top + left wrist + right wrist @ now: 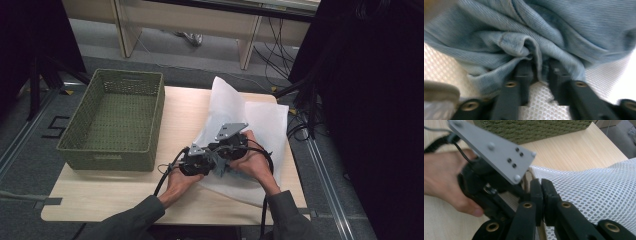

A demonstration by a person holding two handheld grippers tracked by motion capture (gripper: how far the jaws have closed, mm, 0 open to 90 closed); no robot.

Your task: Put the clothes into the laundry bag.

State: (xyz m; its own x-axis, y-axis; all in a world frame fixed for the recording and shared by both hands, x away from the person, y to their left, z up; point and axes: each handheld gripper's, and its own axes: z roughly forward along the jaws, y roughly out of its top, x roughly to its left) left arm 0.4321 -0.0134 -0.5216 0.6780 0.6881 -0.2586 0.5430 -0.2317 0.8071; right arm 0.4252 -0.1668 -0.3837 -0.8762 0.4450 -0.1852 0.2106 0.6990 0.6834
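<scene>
A white mesh bag [250, 120] lies on the right half of the wooden table [115, 192], its far part raised. Both hands meet at its near left edge. Seen from the left gripper view, my left gripper [540, 71] pinches a fold of blue denim cloth [564, 32] that lies on the white mesh [439, 67]. In the high view the left gripper [217, 167] points right. My right gripper [541, 192] has its jaws together on the rim of the mesh bag [599, 187], just right of the left gripper's grey plate [496, 152]. In the high view the right gripper [216, 150] sits above the left one.
An empty green woven basket [117, 117] stands on the table's left half, and its wall [531, 130] is behind the grippers. Bare wood lies in front of the basket and along the near edge. Black cables trail from both grippers toward the person.
</scene>
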